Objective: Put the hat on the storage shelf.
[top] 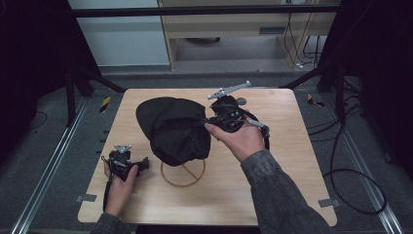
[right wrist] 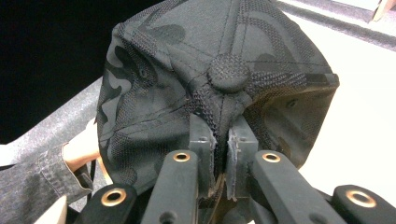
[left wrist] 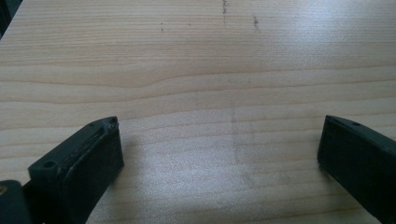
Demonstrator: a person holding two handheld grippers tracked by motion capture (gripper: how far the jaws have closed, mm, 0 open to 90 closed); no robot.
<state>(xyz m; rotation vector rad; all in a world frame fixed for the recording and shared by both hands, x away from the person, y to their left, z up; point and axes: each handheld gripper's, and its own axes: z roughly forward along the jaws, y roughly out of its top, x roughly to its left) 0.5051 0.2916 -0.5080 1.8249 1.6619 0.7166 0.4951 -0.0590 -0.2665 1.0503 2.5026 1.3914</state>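
Centrally, the black camouflage mesh cap (top: 173, 129) hangs clenched in the right gripper (right wrist: 223, 144) above a wooden ring stand (top: 183, 176). Left gripper (top: 127, 163), seven o'clock on the pale wooden table (top: 272, 175): jaws released, nothing between them.

Lab, wooden table (top: 292, 161), metal rails (top: 48, 165), cables (top: 355, 195)
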